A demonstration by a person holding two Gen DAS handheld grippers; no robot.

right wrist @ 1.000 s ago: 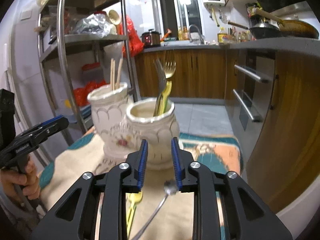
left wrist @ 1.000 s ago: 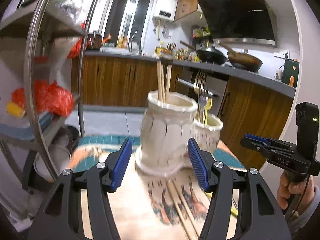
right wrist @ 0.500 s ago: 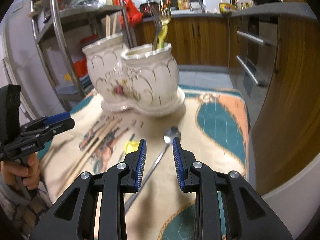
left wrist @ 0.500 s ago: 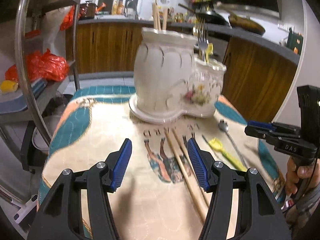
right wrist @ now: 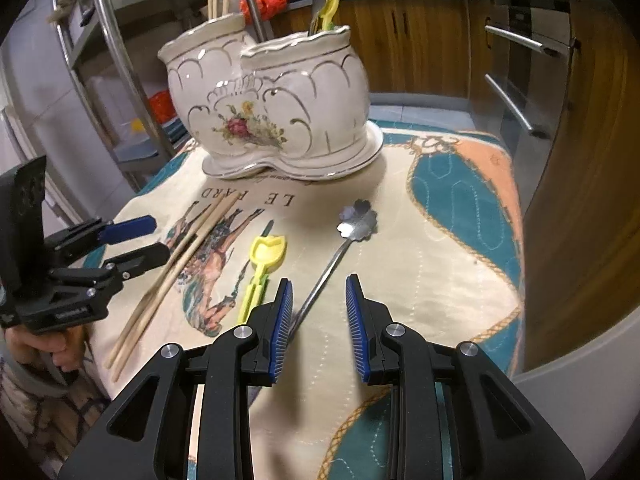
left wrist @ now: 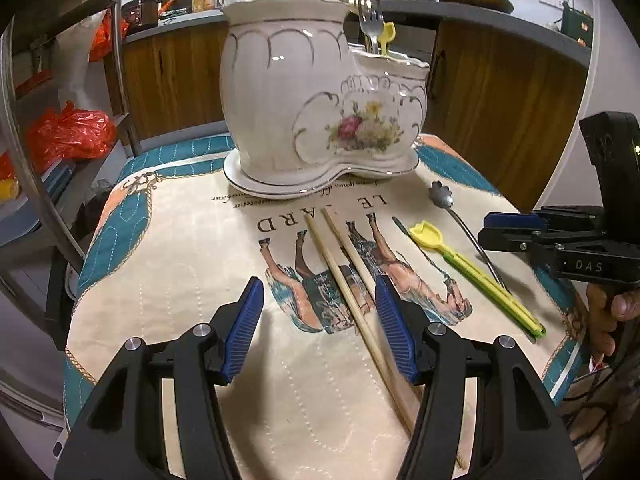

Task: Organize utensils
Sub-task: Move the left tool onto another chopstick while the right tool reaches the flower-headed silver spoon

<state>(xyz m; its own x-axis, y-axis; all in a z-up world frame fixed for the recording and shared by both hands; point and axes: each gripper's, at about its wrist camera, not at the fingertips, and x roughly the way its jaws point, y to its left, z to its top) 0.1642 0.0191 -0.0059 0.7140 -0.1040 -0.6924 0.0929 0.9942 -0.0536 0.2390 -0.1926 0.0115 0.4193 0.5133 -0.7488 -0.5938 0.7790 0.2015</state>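
A white ceramic two-pot utensil holder [left wrist: 320,120] [right wrist: 272,108] stands at the far side of the table; its taller pot holds chopsticks, its lower pot forks and a yellow utensil. Two wooden chopsticks [left wrist: 352,292] [right wrist: 176,268] lie on the cloth. My left gripper [left wrist: 320,328] is open, low over the chopsticks, which run between its pads. A yellow-green plastic spoon [left wrist: 472,268] [right wrist: 260,276] and a metal flower-bowl spoon [left wrist: 460,220] [right wrist: 340,248] lie to the right. My right gripper [right wrist: 318,320] is open around the metal spoon's handle.
A printed cream and teal cloth [left wrist: 192,248] [right wrist: 452,240] covers the small table. A metal shelf rack [left wrist: 60,200] stands at the left with red bags. Wooden kitchen cabinets [right wrist: 440,48] lie beyond the table's far edge.
Both grippers have pulled back from the holder and tilted down toward the cloth. The right gripper's jaws have opened wider, now around the metal spoon's handle. The left stays open.
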